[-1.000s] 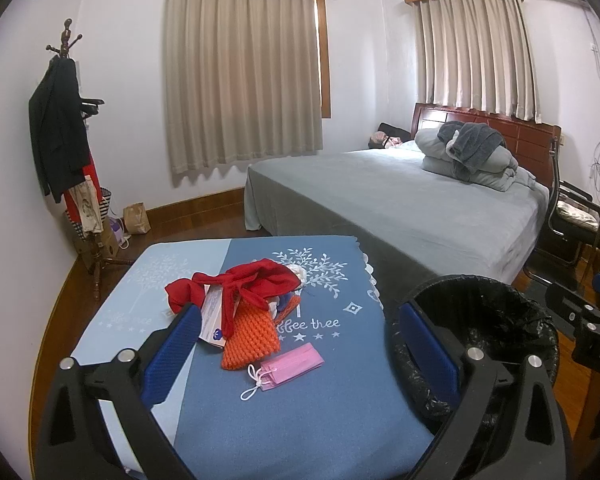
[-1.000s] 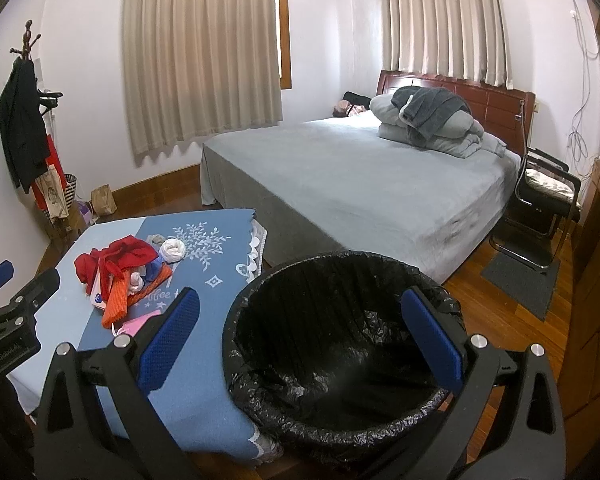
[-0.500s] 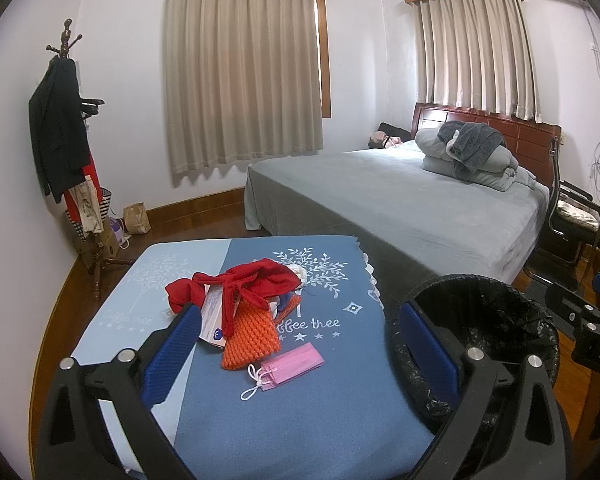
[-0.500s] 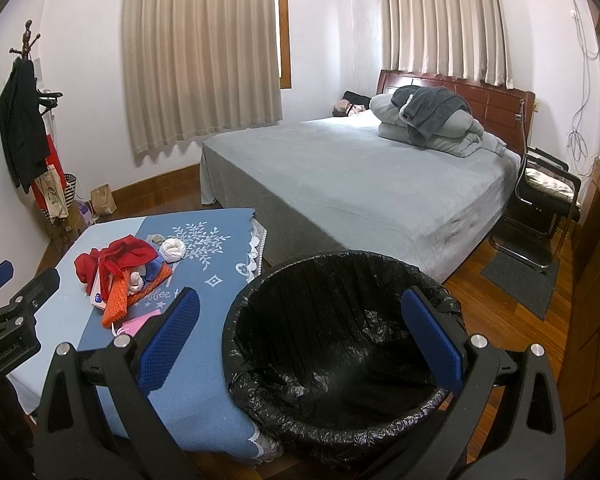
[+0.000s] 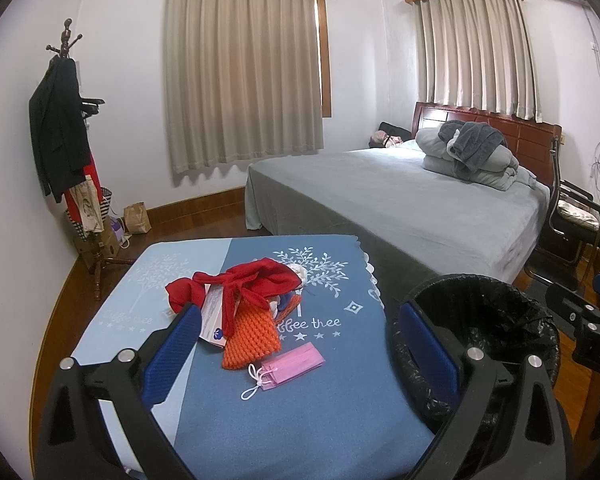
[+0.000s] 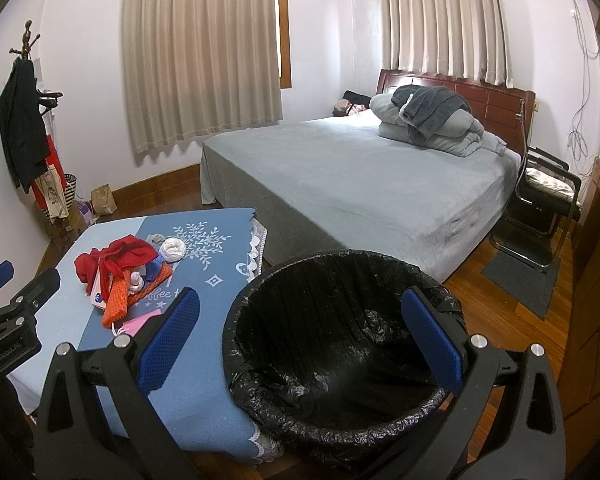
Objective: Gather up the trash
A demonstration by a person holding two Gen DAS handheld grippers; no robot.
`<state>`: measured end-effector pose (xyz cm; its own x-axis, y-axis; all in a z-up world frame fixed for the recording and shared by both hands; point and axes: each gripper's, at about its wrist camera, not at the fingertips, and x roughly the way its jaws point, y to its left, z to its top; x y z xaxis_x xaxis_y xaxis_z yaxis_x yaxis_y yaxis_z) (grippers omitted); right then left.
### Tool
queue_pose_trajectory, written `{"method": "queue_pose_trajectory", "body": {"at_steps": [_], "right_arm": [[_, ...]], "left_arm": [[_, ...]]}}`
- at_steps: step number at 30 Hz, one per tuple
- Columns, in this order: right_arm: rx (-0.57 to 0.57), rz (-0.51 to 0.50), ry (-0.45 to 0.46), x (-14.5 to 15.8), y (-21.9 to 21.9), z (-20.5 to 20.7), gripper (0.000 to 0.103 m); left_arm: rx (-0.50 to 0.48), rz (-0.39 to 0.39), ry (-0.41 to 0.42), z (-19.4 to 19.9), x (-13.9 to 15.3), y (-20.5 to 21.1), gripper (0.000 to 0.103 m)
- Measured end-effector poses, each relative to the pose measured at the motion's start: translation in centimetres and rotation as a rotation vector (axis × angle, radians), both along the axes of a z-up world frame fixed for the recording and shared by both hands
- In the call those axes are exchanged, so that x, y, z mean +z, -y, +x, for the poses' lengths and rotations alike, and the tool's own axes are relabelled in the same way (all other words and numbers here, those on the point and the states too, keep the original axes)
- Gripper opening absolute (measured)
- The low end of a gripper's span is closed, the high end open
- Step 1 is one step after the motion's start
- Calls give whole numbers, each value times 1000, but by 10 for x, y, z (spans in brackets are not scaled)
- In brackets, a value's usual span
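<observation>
A heap of trash lies on the blue-clothed table (image 5: 320, 412): a red cloth (image 5: 240, 284), an orange knitted piece (image 5: 252, 336), a white printed packet (image 5: 212, 316) and a pink face mask (image 5: 292, 364). In the right wrist view I also see the red cloth (image 6: 120, 256), a white crumpled ball (image 6: 173, 249) and the mask (image 6: 138, 324). A bin with a black liner (image 6: 340, 352) stands at the table's right edge (image 5: 484, 328). My left gripper (image 5: 300, 344) hangs open above the table, short of the heap. My right gripper (image 6: 300, 336) is open over the bin's near rim, holding nothing.
A large bed (image 6: 360, 184) with grey bedding fills the room behind the table. A coat stand (image 5: 68, 152) with hung clothes and bags is at the far left. A black chair (image 6: 548, 192) and a wooden cabinet (image 6: 596, 280) stand on the right.
</observation>
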<state>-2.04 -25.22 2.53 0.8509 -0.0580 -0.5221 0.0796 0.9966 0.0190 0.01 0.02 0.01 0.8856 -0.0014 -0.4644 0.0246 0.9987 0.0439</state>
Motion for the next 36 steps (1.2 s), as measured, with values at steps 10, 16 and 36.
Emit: {"method": "queue_pose_trajectory", "body": {"at_steps": [10, 16, 36], "right_arm": [[0, 1, 0, 0, -1, 1, 98], [0, 2, -4, -1, -1, 2, 98], [31, 11, -15, -10, -18, 16, 98]], "left_arm": [[1, -1, -2, 0, 0, 0, 97], [0, -1, -2, 0, 0, 0, 97], [19, -5, -5, 8, -18, -16, 97]]}}
